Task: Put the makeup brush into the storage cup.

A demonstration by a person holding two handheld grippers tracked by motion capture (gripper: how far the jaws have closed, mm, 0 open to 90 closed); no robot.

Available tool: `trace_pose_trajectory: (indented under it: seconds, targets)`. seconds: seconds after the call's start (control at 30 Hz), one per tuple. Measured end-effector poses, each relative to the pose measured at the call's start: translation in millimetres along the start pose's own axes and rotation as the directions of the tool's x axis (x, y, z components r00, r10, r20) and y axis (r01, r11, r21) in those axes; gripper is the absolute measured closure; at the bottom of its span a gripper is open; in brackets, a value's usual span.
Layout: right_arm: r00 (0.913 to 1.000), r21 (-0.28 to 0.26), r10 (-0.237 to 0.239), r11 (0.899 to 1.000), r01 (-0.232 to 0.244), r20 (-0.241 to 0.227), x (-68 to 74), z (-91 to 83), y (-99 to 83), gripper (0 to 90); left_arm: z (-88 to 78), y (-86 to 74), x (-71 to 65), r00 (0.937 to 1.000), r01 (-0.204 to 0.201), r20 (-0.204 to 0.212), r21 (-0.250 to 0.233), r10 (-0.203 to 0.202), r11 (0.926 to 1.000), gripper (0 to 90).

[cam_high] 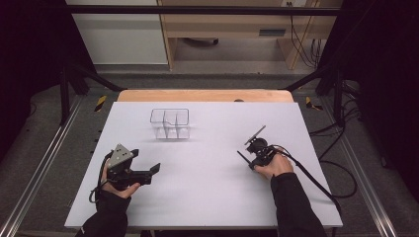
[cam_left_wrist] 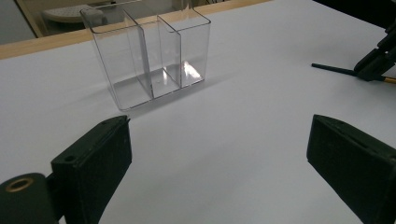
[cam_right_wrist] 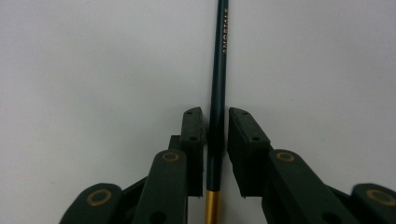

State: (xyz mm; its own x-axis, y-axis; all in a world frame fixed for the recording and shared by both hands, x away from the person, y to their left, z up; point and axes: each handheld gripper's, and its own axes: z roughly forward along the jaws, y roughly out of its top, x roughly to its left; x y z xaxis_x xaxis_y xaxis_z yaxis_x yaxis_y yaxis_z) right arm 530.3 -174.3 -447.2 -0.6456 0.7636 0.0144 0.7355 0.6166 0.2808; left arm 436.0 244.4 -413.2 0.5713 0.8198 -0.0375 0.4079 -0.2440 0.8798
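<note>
Dark green pencil (cam_right_wrist: 218, 70) lies flat at right of the high view, my right tongs (cam_right_wrist: 215, 121) squeezed onto its shaft near the gold end so it lifts level. Left tongs (cam_left_wrist: 219, 154) wait spread apart, facing the clear organizer (cam_left_wrist: 149, 51) at upper centre.

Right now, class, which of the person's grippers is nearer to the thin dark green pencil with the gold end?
Right. The right gripper has its jaws around the thin dark green pencil lying on the white table; the left gripper waits far across it, open.
</note>
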Motion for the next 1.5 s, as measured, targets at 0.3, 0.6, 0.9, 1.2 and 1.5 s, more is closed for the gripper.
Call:
trace_pose_trajectory:
  seconds: [0.3, 0.6, 0.9, 1.2, 1.5]
  targets:
    - [0.9999, 0.009, 0.013, 1.000, -0.013, 0.003, 3.5, 0.4, 1.2, 83.1, 1.1, -0.4, 0.3, 1.0000, 0.001, -0.001, 0.004, -0.001, 1.0000, 5.8]
    - [0.9998, 0.020, 0.016, 1.000, -0.016, 0.008, 3.9, -1.1, 2.6, 83.5, 2.3, -1.1, 0.3, 1.0000, 0.000, 0.001, 0.009, 0.000, 1.0000, 5.9]
    - [1.0000, -0.055, 0.002, 0.998, -0.002, 0.000, 8.8, -24.7, 6.7, 83.6, 3.1, -1.0, -0.3, 1.0000, -0.003, 0.002, 0.012, 0.003, 0.9999, 5.8]
    - [0.9992, -0.094, -0.034, 0.995, 0.032, -0.020, 12.9, -37.3, 13.2, 83.6, 3.8, -0.9, -1.1, 1.0000, -0.010, 0.002, 0.015, 0.010, 0.9998, 5.8]
    - [0.9950, -0.138, -0.087, 0.987, 0.080, -0.049, 21.9, -51.1, 20.8, 83.5, 5.4, -0.6, -2.4, 0.9998, -0.018, 0.005, 0.021, 0.018, 0.9996, 5.8]
